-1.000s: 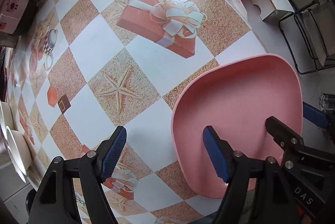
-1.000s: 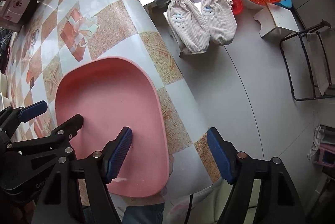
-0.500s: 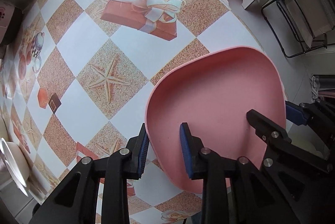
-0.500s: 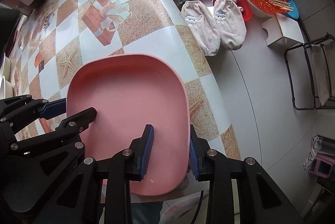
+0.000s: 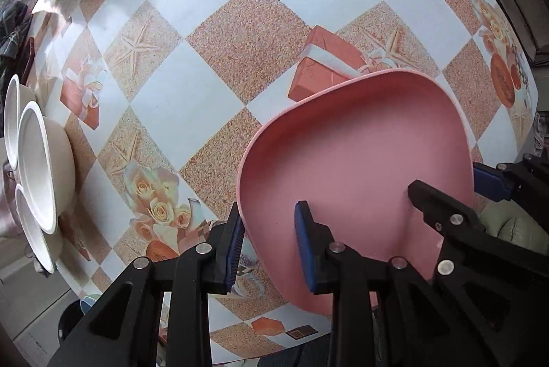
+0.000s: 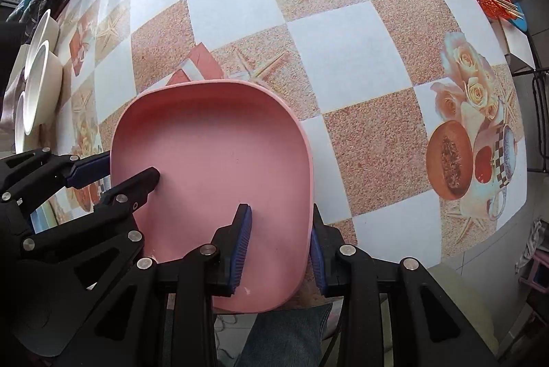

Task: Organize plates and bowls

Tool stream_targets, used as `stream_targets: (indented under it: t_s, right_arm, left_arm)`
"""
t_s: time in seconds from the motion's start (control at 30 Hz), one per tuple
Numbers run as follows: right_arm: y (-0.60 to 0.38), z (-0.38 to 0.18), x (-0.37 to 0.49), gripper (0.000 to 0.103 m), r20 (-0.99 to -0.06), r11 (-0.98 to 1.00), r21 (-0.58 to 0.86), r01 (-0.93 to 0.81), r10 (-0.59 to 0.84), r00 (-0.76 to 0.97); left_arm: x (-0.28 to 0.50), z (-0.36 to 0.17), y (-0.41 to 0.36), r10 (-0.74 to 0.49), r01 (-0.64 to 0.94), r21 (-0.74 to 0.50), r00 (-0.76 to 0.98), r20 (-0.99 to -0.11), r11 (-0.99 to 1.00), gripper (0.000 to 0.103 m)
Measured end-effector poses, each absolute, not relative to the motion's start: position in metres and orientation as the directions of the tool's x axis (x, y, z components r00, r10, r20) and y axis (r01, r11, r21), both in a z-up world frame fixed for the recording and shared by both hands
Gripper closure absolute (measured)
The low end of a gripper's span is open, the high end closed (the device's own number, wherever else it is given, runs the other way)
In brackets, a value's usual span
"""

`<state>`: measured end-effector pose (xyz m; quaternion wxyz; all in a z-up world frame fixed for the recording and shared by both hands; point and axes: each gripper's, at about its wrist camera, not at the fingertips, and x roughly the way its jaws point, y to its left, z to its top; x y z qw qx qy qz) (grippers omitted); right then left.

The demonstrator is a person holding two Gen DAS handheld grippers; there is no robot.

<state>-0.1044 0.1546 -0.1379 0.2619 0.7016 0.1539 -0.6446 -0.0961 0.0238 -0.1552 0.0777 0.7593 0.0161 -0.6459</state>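
Patterned tablecloth (image 5: 212, 99), pink plate (image 5: 360, 161) rim pinched by left hand-held gripper (image 5: 269, 247), right hand-held gripper (image 6: 279, 247)

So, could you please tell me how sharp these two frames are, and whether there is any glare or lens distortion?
Left wrist view: sharp, strong fisheye bowing the checked tablecloth; the pink plate evenly lit. Right wrist view: equally sharp and bowed, mild window glare washing out the tablecloth's far edge.

No readable text in either view

The patterned cloth on the counter (image 5: 219, 99) carries only pictures: starfish, roses, gift boxes, cups. Neither the pink plate (image 6: 212, 168) nor the white bowls (image 5: 44, 161) bear any lettering, label or number.
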Motion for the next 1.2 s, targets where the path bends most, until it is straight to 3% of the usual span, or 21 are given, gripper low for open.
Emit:
stream_targets:
  t_s: [0.17, 0.27, 0.57, 0.7, 1.2]
  right_arm:
    - [0.119, -0.143, -0.060, 0.068, -0.969, -0.812, 0.232, 0.536, -0.143, 0.203]
    - [0.110, -0.143, -0.049, 0.068, -0.982, -0.817, 0.170, 0.552, -0.093, 0.165]
    - [0.121, -0.144, -0.056, 0.067, -0.983, -0.862, 0.162, 0.480, -0.100, 0.152]
    - [0.122, -0.145, -0.054, 0.065, -0.982, -0.864, 0.170, 0.474, -0.109, 0.155]
    - [0.115, -0.145, -0.053, 0.064, -0.981, -0.854, 0.175, 0.490, -0.110, 0.158]
  left_arm:
    - [-0.058, -0.158, -0.008, -0.084, 0.147, 0.113, 0.189, -0.978, -0.983, 0.071]
    - [-0.055, -0.158, -0.007, -0.069, 0.123, 0.091, 0.179, -0.982, -0.988, 0.071]
    - [-0.068, -0.160, 0.004, -0.081, 0.015, 0.086, 0.203, -0.976, -0.996, 0.069]
    - [-0.070, -0.158, -0.002, -0.108, -0.015, 0.107, 0.218, -0.970, -0.994, 0.062]
    - [-0.073, -0.170, -0.004, -0.124, -0.008, 0.125, 0.218, -0.968, -0.992, 0.059]
